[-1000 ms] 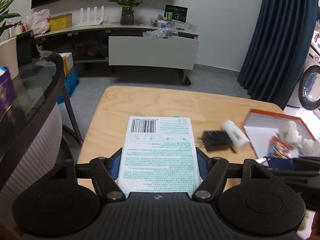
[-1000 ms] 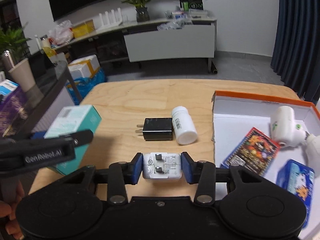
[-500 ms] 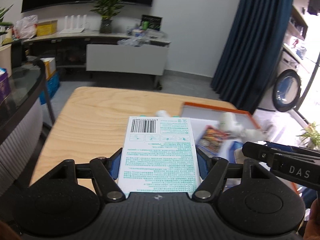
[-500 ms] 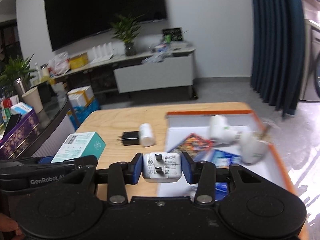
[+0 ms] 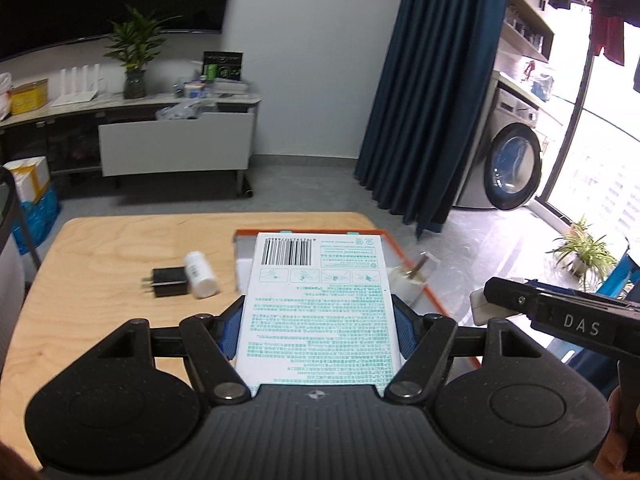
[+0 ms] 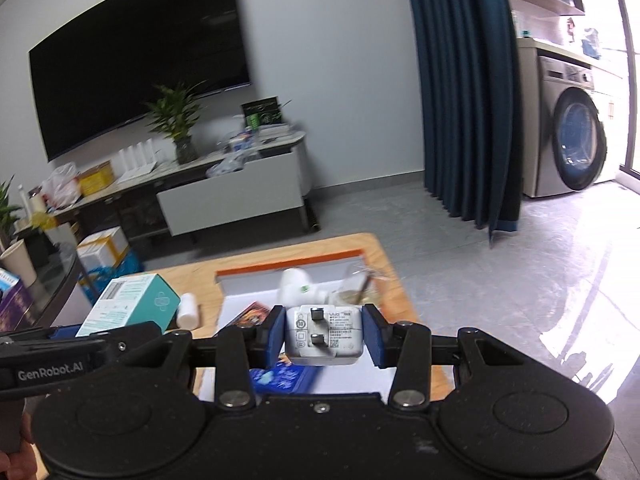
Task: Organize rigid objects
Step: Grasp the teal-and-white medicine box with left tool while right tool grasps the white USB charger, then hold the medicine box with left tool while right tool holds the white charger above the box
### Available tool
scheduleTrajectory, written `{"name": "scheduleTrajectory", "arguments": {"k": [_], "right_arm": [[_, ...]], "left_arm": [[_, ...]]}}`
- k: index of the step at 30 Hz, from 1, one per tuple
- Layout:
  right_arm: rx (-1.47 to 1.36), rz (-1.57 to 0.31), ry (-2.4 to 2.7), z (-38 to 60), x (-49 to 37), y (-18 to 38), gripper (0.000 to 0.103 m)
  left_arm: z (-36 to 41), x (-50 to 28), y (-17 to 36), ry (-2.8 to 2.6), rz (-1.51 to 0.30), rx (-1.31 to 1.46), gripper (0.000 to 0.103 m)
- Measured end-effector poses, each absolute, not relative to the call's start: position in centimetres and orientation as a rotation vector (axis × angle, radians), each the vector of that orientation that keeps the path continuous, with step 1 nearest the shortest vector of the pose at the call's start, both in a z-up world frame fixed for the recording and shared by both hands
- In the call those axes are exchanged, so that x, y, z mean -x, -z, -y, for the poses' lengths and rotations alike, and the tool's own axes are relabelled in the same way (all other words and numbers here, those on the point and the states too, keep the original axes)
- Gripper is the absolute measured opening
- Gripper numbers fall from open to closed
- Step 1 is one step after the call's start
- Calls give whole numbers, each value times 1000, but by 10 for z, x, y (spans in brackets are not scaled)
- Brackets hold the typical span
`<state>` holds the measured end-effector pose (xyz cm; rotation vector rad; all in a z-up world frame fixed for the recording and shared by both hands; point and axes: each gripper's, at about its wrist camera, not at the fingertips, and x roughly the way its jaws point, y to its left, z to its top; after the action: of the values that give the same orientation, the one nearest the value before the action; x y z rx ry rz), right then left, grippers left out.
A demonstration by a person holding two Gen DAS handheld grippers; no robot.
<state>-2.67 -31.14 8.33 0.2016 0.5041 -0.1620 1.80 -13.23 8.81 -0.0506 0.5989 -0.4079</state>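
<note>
My left gripper (image 5: 318, 330) is shut on a white-and-teal carton (image 5: 320, 304) with a barcode, held above the orange-rimmed white tray (image 5: 416, 276); the carton also shows in the right wrist view (image 6: 128, 304). My right gripper (image 6: 324, 336) is shut on a white wall charger (image 6: 325, 335), prongs facing the camera, above the same tray (image 6: 288, 266). A black charger (image 5: 168, 282) and a white pill bottle (image 5: 200, 274) lie side by side on the wooden table (image 5: 100, 264), left of the tray.
The tray holds a white gadget (image 6: 296, 284), a colourful card pack (image 6: 250, 314), a blue packet (image 6: 284, 374) and a clear wrapped item (image 6: 356, 284). A dark glass-topped side table (image 6: 44, 280) stands at left. A washing machine (image 5: 508, 172) and blue curtain (image 5: 432, 100) are at right.
Both grippers have swung right and lifted with their loads, from over the table's middle to above the tray. The black charger and bottle have not moved.
</note>
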Motion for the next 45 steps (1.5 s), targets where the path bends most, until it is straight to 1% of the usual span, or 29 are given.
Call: {"name": "scheduleTrajectory", "arguments": {"k": [9, 45], "right_arm": [[-211, -506, 174, 327, 27, -79, 51], [-197, -567, 141, 324, 10, -69, 51]], "left_arm": [[141, -17, -76, 412, -622, 54, 72], [157, -14, -56, 381, -690, 39, 72]]}}
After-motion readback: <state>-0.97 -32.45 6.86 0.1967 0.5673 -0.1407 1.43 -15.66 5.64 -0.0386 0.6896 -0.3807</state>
